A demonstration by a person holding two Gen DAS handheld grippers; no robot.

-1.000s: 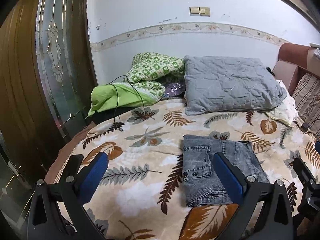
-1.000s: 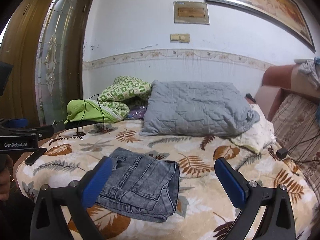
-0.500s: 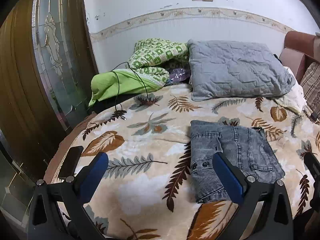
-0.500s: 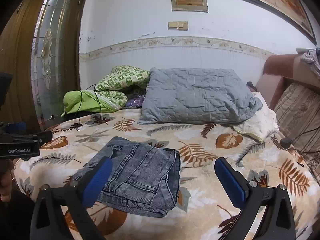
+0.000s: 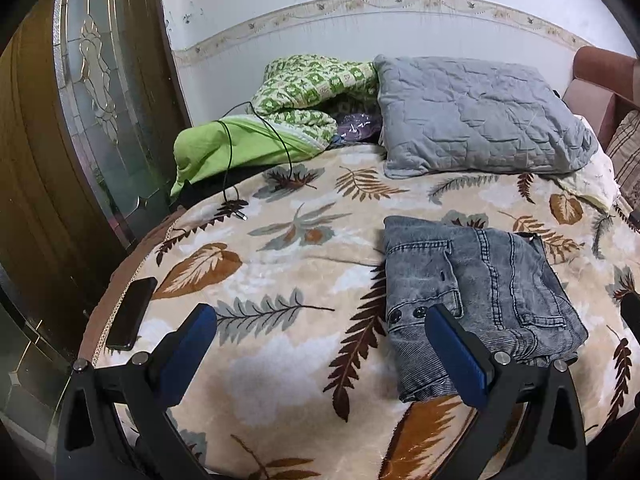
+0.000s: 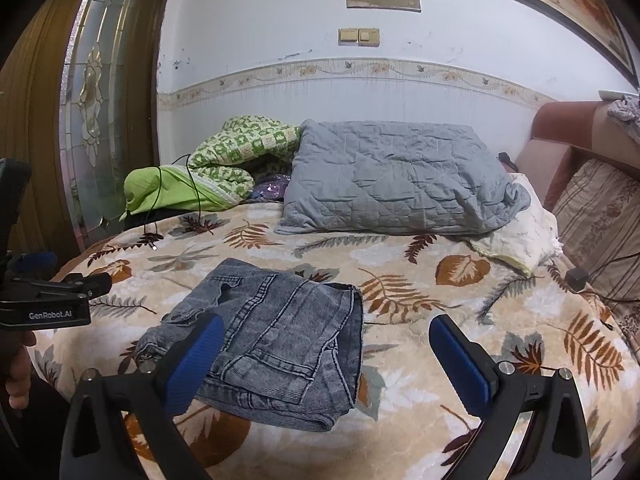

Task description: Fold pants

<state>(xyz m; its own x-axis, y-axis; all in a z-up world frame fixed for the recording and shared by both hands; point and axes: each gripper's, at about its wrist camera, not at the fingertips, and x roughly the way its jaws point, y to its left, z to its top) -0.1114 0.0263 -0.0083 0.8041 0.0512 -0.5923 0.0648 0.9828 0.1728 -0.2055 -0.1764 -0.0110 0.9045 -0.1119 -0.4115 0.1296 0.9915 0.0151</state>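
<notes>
Both tools now nearer; folded pants (image 6: 272, 336) just beyond right tool (image 6: 328, 346)

My right finger (image 5: 460, 350) hides the pants' (image 5: 480, 280) near edge; at three o'clock my other gripper (image 5: 632, 312) is cut off.

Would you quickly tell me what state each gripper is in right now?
Left gripper: open, holding nothing.
Right gripper: open, holding nothing; the folded jeans lie on the bed.

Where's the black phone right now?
In the left wrist view, the black phone lies at the left edge of the leaf-patterned blanket, beside the wooden door.
</notes>
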